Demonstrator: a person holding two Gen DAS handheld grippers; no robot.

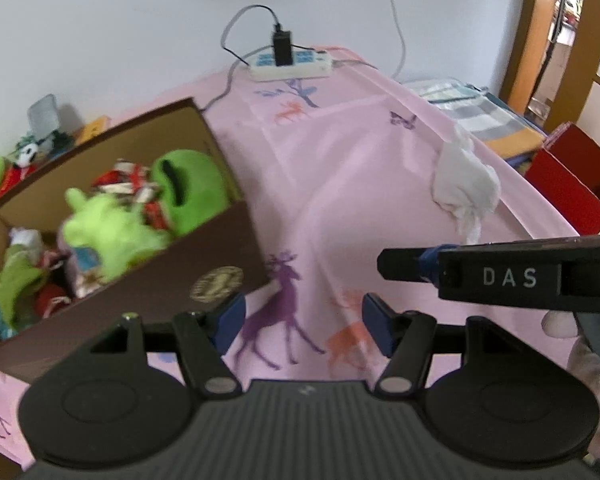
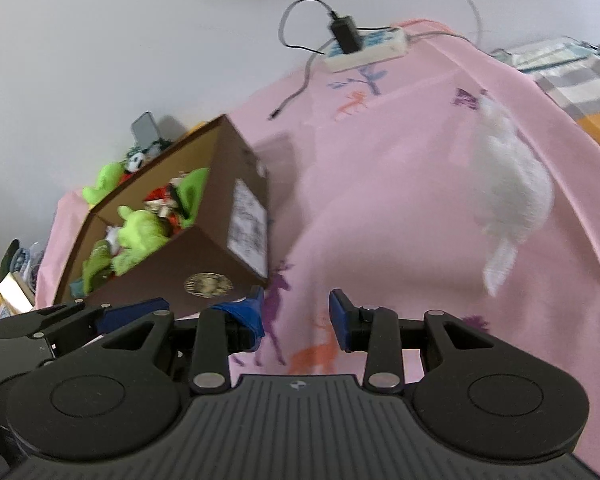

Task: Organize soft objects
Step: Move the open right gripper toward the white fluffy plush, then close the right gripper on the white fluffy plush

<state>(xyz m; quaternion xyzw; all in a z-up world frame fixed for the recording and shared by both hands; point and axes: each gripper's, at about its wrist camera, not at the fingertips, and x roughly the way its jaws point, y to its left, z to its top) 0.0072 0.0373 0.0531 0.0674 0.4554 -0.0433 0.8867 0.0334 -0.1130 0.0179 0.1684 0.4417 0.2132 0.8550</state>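
Pink deer-print cloth (image 1: 340,168) over the worktop, white wall behind, power strip (image 1: 290,65) at the far edge.

My left tongs (image 1: 303,322) stand wide, nothing between the pads, over the purple deer print. My right tongs (image 2: 296,314) show a narrower gap, also empty as far as I can see.

Outward from both: the white plush (image 1: 466,182) lies loose on the cloth, upper right of the left view and right of centre in the right view (image 2: 510,196). Its long axis runs roughly up-and-down the frame, with a thin tail end pointing back toward me. It is well apart from both tongs.

The brown box (image 1: 204,256) of green and red soft toys sits at left, just beside the left tongs.

My judgement: the right tongs are nearer the plush; reach up-right, close across its narrow width.
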